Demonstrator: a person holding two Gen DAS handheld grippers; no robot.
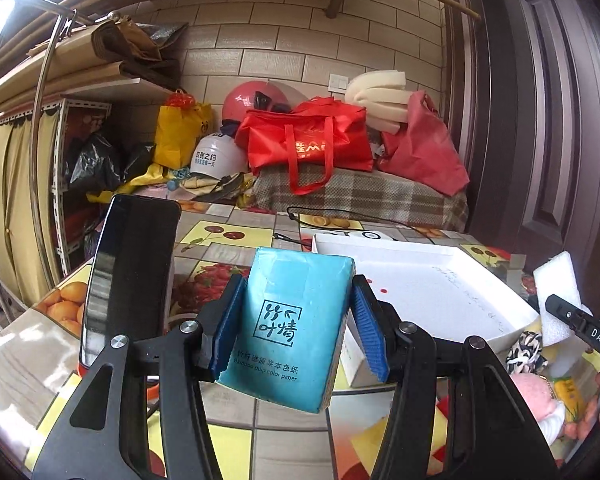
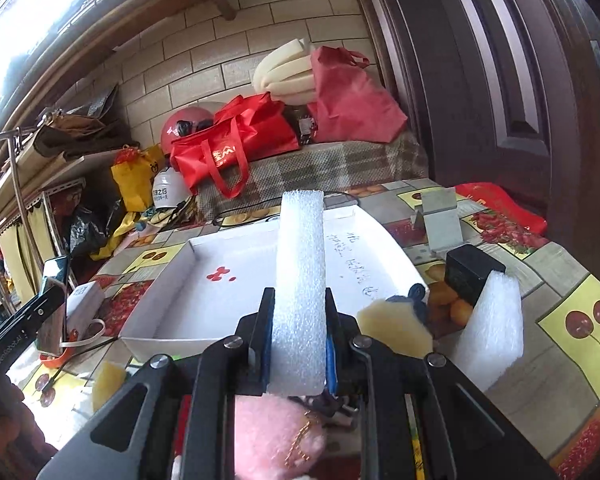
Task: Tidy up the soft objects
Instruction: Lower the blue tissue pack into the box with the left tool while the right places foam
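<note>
My left gripper is shut on a blue pack of tissue paper, its blue pads pressing both sides, and holds it above the fruit-patterned table. Behind the pack and to its right lies a shallow white box. My right gripper is shut on a long white foam strip that stands upright over the near edge of the white box. In the left wrist view the same foam strip shows at the far right. A pink plush toy lies under the right gripper.
A black phone stands upright at the table's left. To the right are a white foam block with a small black box against it, a yellow sponge and a grey stand. Red bags pile up behind.
</note>
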